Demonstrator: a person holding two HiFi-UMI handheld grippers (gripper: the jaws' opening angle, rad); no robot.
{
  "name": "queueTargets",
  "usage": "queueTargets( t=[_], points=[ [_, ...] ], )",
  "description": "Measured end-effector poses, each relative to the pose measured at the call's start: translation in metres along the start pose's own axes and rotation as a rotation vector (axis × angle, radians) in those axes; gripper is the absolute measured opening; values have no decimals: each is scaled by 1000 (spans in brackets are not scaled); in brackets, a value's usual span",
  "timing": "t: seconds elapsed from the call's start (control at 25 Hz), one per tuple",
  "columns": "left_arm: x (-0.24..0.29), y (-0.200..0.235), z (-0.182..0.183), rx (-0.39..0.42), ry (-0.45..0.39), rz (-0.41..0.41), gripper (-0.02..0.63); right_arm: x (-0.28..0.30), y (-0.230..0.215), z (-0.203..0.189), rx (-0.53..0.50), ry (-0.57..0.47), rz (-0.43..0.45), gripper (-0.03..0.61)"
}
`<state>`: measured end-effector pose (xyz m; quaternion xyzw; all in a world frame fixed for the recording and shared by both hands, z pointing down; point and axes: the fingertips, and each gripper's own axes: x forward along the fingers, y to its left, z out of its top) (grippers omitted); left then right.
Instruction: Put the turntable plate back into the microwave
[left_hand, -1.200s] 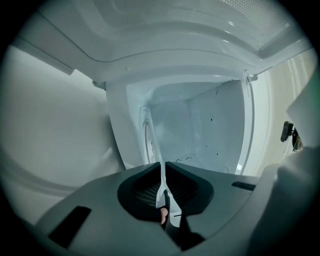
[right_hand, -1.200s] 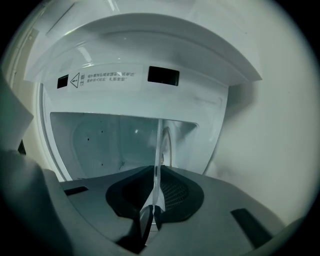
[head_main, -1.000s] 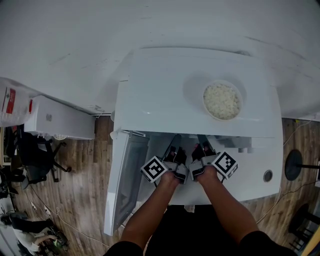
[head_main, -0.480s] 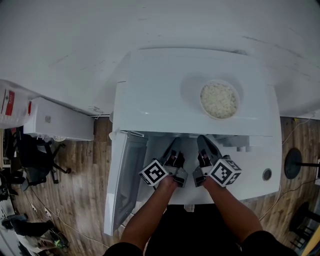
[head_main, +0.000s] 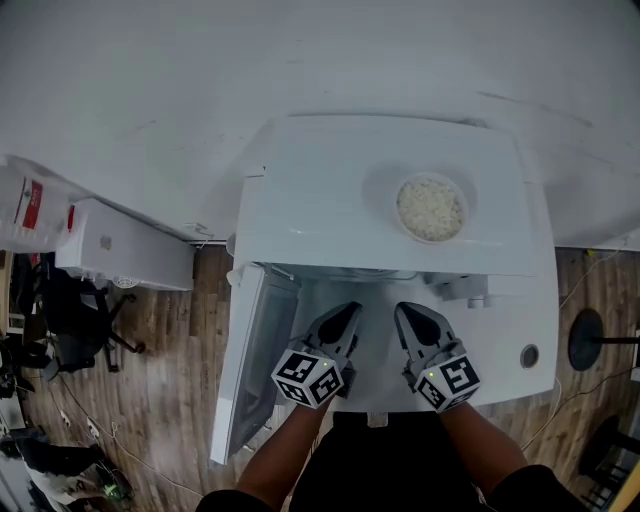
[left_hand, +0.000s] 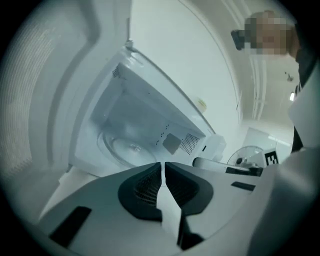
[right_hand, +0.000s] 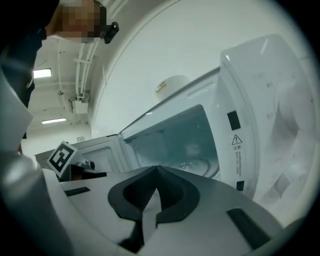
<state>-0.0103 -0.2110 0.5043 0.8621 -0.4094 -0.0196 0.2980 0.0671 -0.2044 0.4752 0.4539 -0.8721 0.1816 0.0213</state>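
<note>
The white microwave (head_main: 390, 190) stands with its door (head_main: 250, 365) swung open to the left. The glass turntable plate (left_hand: 127, 147) lies flat on the cavity floor, and it also shows as the plate (right_hand: 200, 162) in the right gripper view. My left gripper (head_main: 343, 314) and right gripper (head_main: 407, 312) hover side by side just outside the cavity's mouth. Seen along its own jaws, the left gripper (left_hand: 163, 164) is shut with nothing in it. The right gripper (right_hand: 157, 168) is likewise shut and empty.
A bowl of rice (head_main: 431, 208) sits on top of the microwave. The control knob (head_main: 529, 355) is on the front panel at the right. A white unit (head_main: 120, 248) stands at the left and a fan base (head_main: 585, 338) at the right, both on the wooden floor.
Both grippers have drawn back out of the microwave cavity toward me and now sit lower in the head view. The plate stays inside.
</note>
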Motion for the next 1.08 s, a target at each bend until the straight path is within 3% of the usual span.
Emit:
queueTargets(
  t=[0.16,0.32,1.08],
  points=[
    [-10,-13,-1,158,58,71,40,-16,16,9,-131,34,14,17],
    [-19,-28,6,269,42,94,39,-25,26,26,-220,27,-6,17],
    [-17,-38,17,290,18,120,40,-22,32,34,-245,0,-63,17]
  ],
)
